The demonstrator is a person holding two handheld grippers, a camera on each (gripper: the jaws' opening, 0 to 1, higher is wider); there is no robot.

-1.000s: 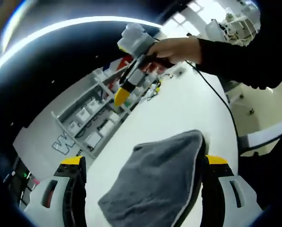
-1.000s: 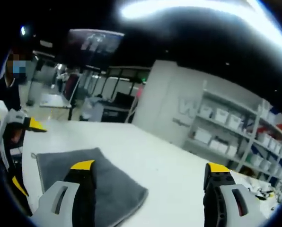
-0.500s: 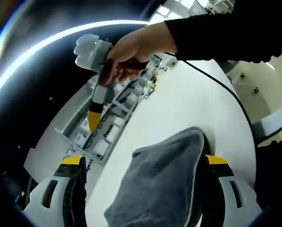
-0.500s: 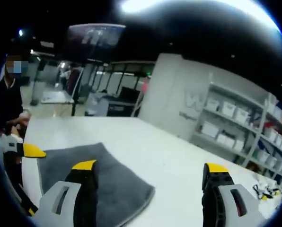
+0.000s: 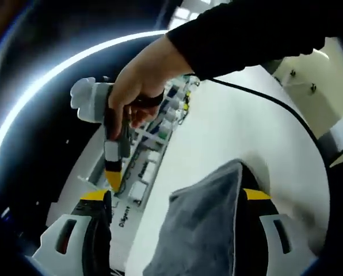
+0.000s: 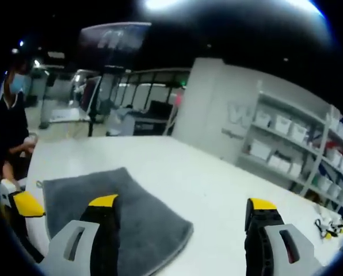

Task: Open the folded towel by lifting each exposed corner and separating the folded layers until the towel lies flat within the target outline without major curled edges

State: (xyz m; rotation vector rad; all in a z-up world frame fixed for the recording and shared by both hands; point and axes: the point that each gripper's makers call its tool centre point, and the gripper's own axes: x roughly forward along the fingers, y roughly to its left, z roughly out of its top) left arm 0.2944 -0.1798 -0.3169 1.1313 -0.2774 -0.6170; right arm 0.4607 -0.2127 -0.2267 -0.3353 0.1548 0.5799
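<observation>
A folded grey towel [image 6: 125, 210] lies on the white table [image 6: 212, 178], one rounded corner pointing right. In the left gripper view the same towel [image 5: 203, 227] runs up between my left gripper's [image 5: 174, 195] jaws, which stand wide apart and open, the right jaw at the towel's white-stitched edge. My right gripper [image 6: 183, 202] is open above the table, its left jaw over the towel. A hand holds that right gripper [image 5: 113, 172] above the table's far side. The left gripper's yellow tip [image 6: 23, 204] sits by the towel's left end.
Shelves with white bins [image 6: 286, 144] line the far wall beyond the table, also seen as shelving [image 5: 145, 172] from the left. A black cable [image 5: 275, 106] crosses the table. A person [image 6: 10, 126] stands at the table's left end. Small items [image 6: 328, 227] lie far right.
Both views have shifted with the hands. The right gripper and its hand have swung down and left in the left gripper view. The towel lies as before, still folded.
</observation>
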